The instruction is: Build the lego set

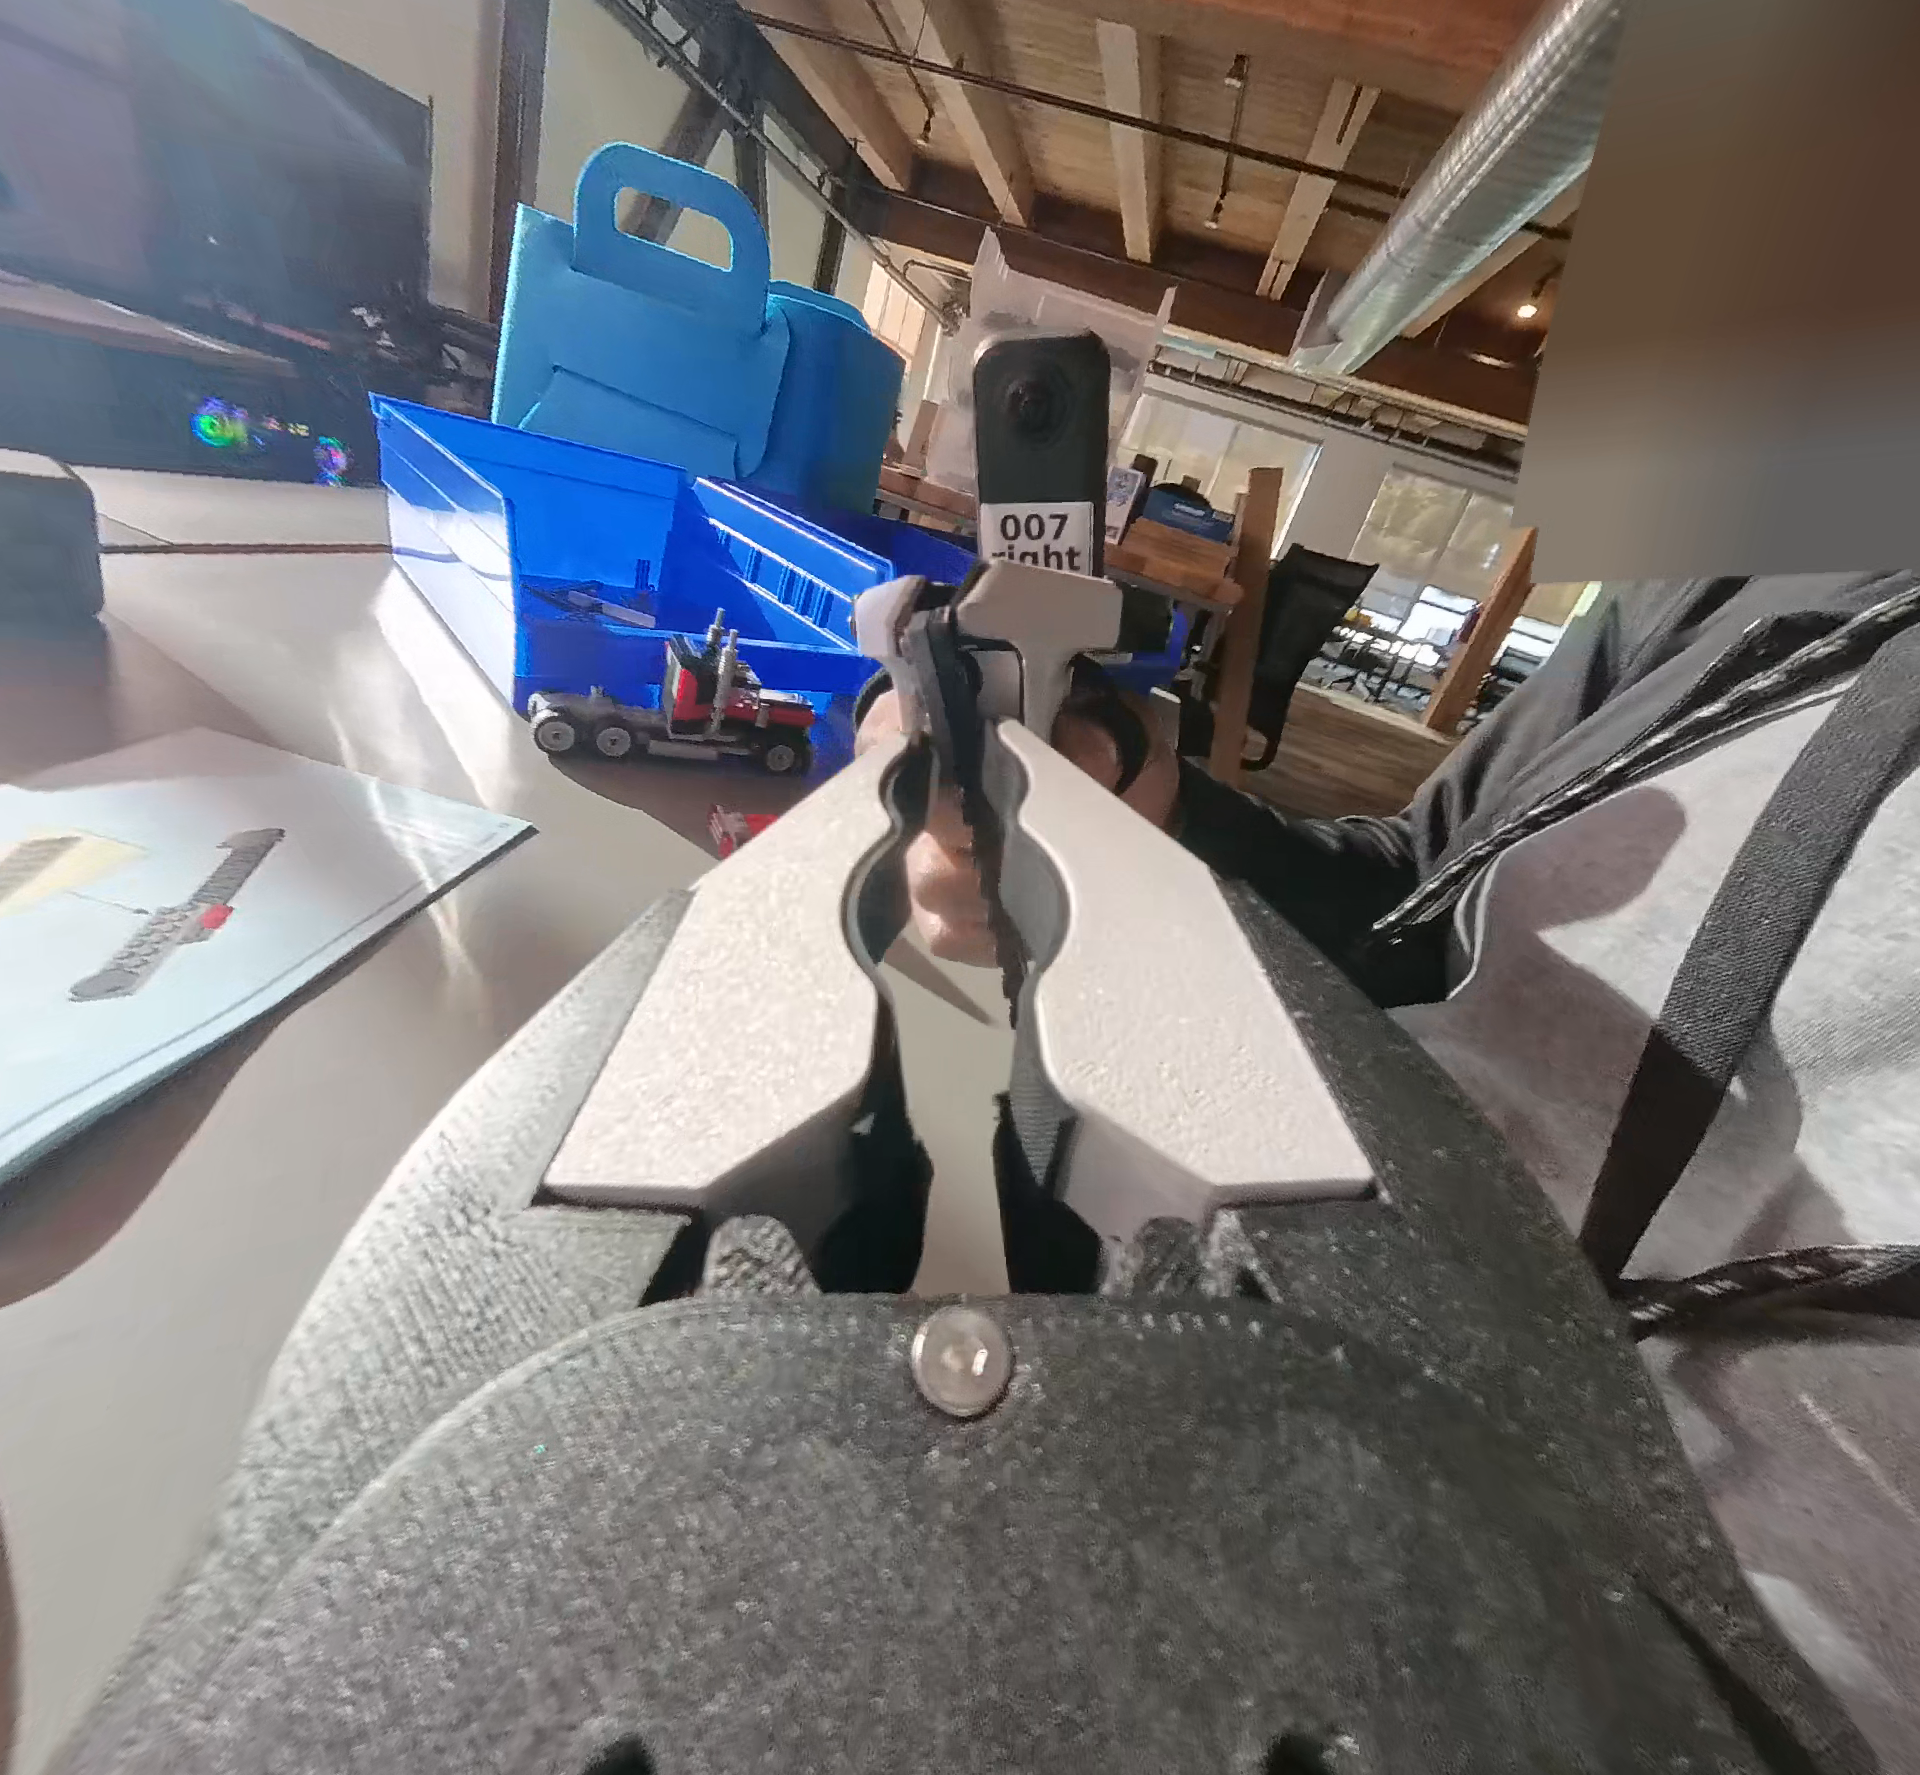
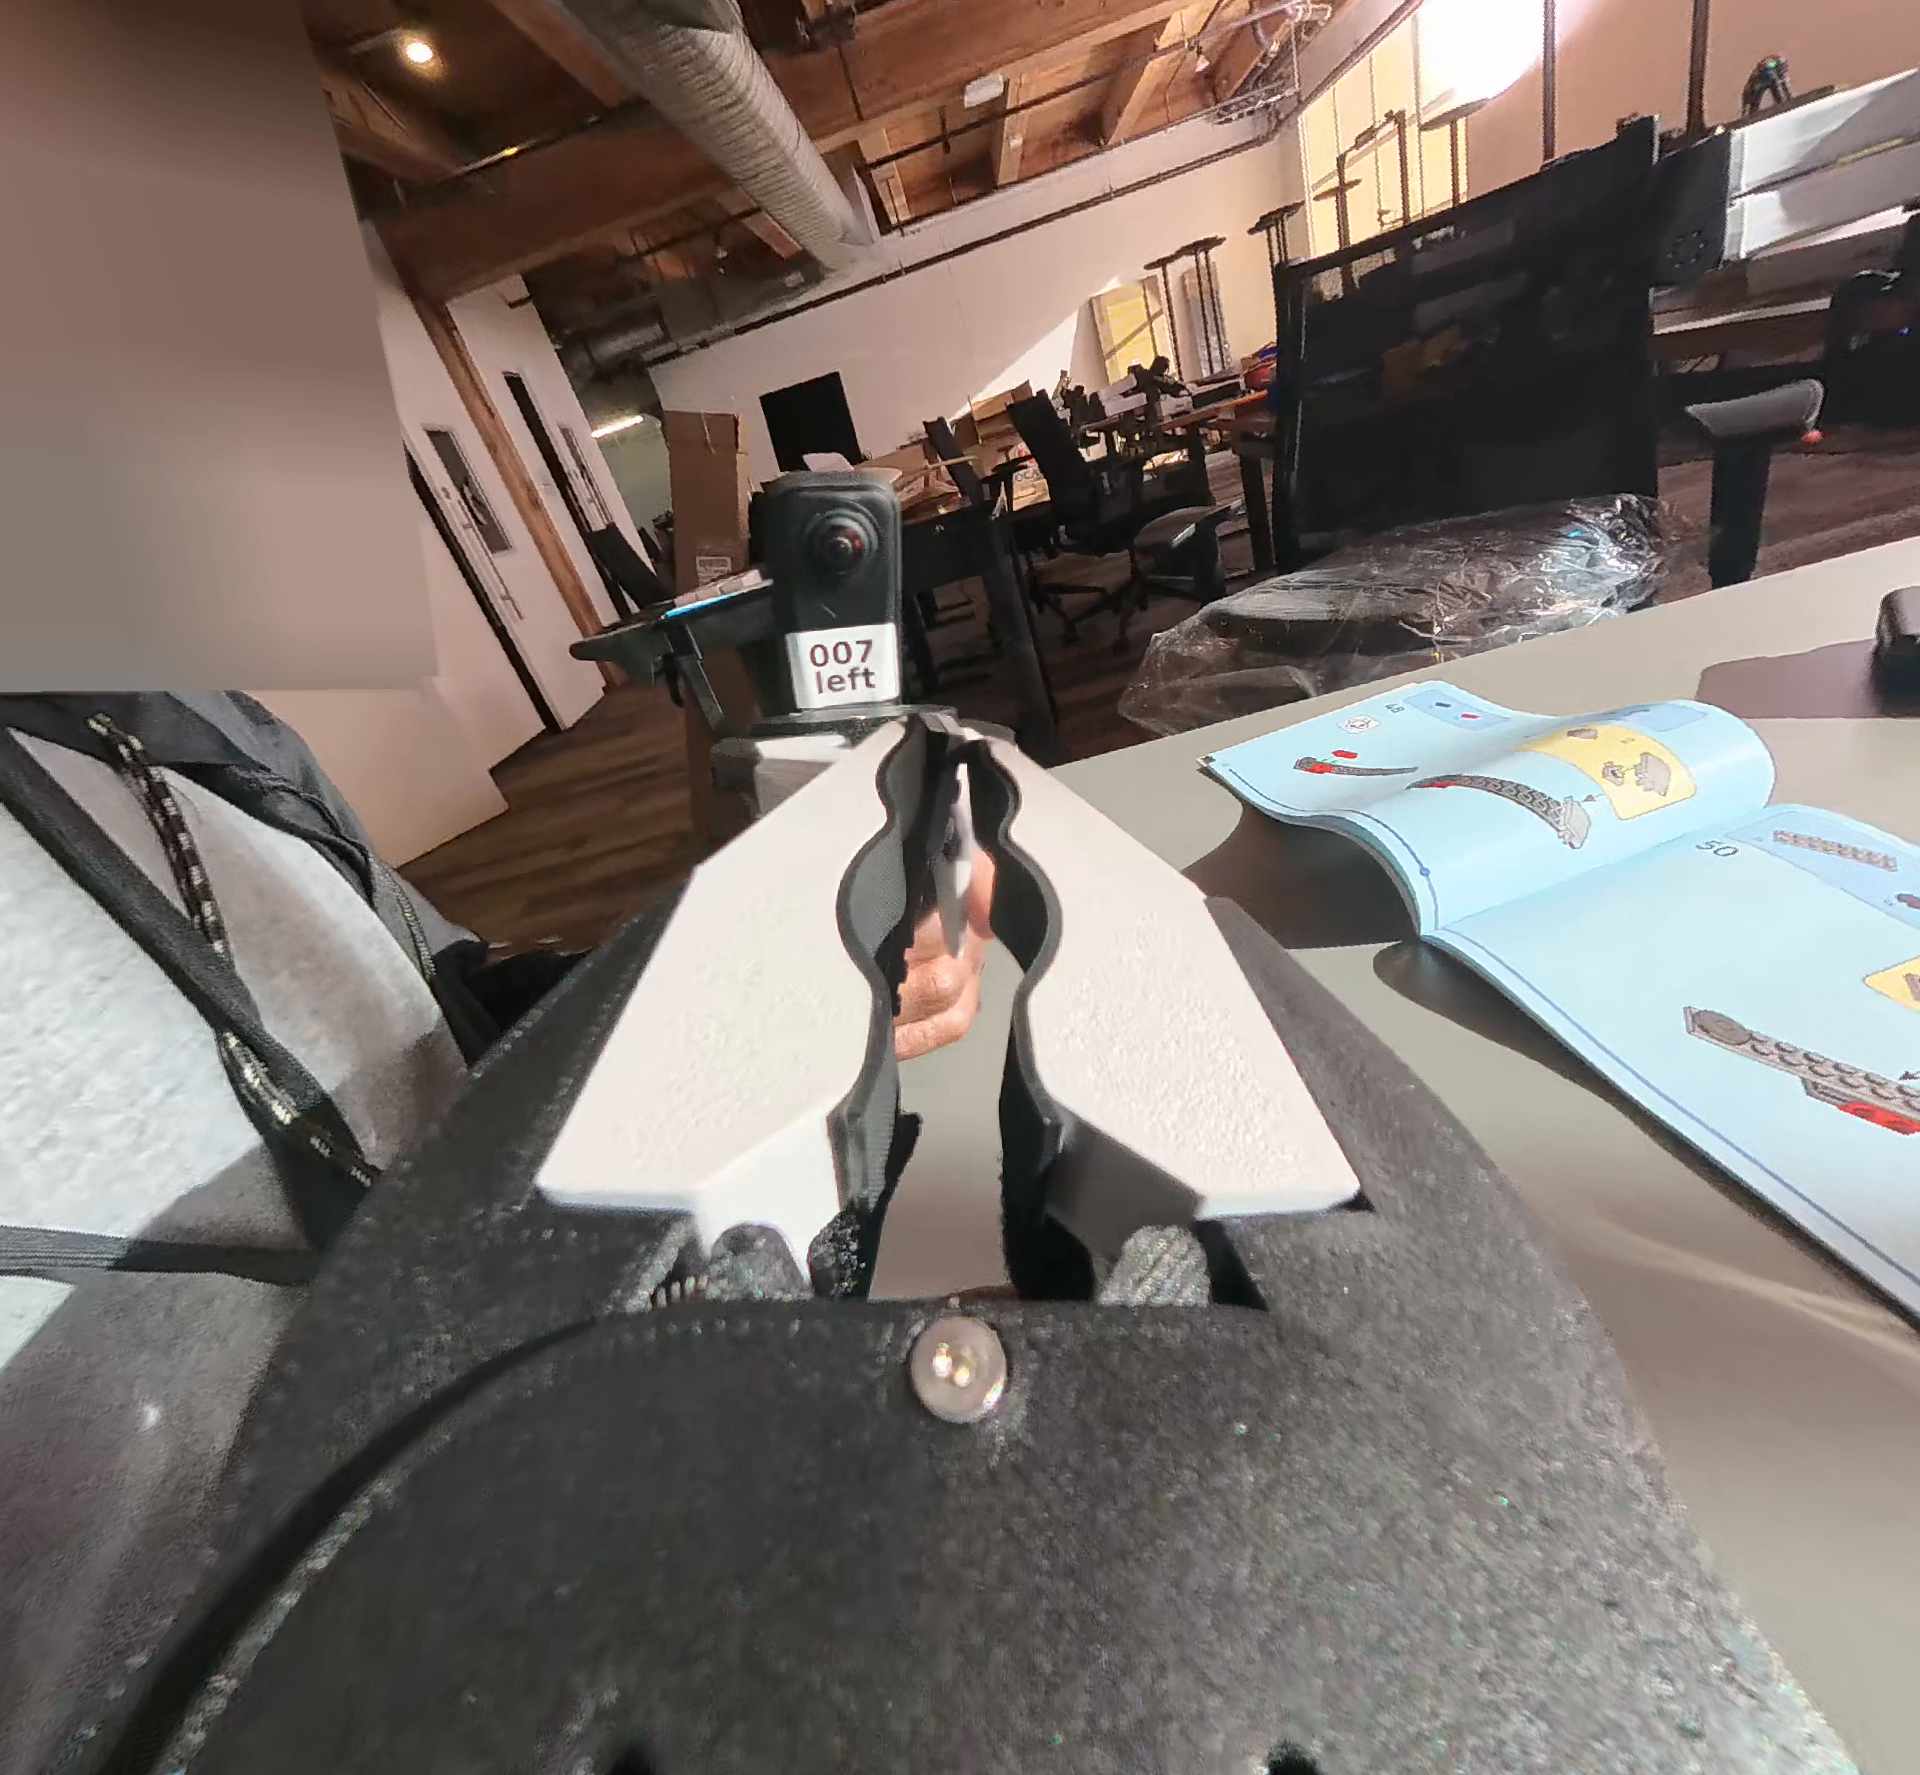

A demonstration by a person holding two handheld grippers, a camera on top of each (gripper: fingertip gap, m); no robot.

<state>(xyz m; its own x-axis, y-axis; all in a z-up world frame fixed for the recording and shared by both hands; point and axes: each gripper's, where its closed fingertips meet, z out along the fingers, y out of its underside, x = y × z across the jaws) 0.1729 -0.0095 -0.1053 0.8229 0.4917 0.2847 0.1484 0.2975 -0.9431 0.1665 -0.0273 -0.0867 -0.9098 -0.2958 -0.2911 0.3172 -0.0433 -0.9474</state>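
Observation:
My two grippers face each other tip to tip above the grey table [image 1: 312, 645]. My left gripper [image 1: 948, 751] is shut on a long dark lego plate [image 1: 977, 852], seen edge-on with its studs showing as a jagged line. My right gripper [image 2: 940, 751] is shut on the same plate [image 2: 928, 852] from the other end. In the left wrist view the right gripper [image 1: 935, 629] shows just beyond my fingertips. A red and black lego truck [image 1: 675, 717] stands on the table in front of the blue bins. A small red lego piece [image 1: 740, 826] lies near it.
An open light-blue instruction booklet [image 1: 208, 915] lies on the table, also in the right wrist view [image 2: 1558, 884]. Blue plastic bins [image 1: 582, 541] and a blue felt bag [image 1: 665, 354] stand behind the truck. The person's torso is close on one side. My left and right fingertips are right by each other.

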